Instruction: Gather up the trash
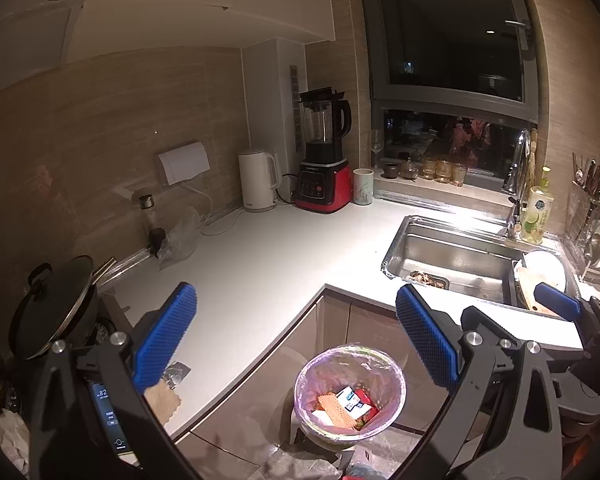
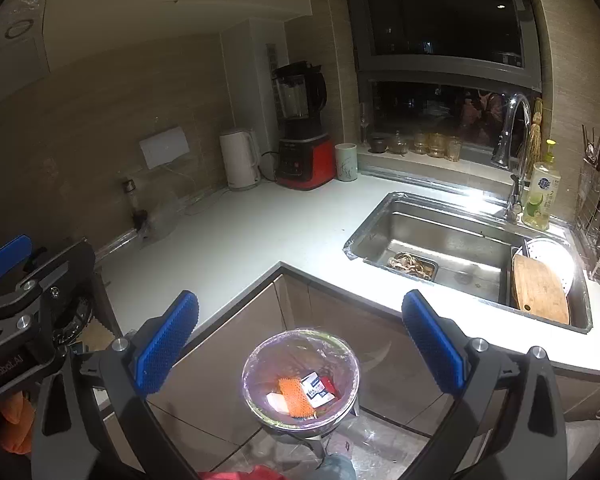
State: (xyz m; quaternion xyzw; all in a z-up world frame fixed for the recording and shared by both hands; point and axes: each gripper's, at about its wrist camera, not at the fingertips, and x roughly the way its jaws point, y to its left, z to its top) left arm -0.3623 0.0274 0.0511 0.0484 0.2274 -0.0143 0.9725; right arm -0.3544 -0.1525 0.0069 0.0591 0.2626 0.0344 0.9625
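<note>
A round trash bin (image 1: 299,384) lined with a clear plastic bag stands on the floor by the corner cabinet. Inside lie an orange mesh piece (image 1: 334,410), a white and blue box (image 1: 350,400) and a red packet (image 1: 369,400). My left gripper (image 1: 296,336) hangs open above it, nothing between its blue pads. My right gripper (image 2: 300,344) is open too, over the same bin (image 2: 247,376), also holding nothing. A brown paper scrap (image 1: 162,398) and a foil scrap (image 1: 177,371) lie on the white counter's (image 1: 260,264) near edge. A crumpled clear bag (image 1: 180,240) rests by the wall.
A steel sink (image 2: 376,216) with a food-filled strainer (image 2: 412,265) and a wooden cutting board (image 2: 540,288) is at the right. A kettle (image 1: 256,180), a red blender (image 1: 324,176) and a cup (image 1: 363,186) stand at the back. A lidded black pot (image 1: 52,308) sits at the left.
</note>
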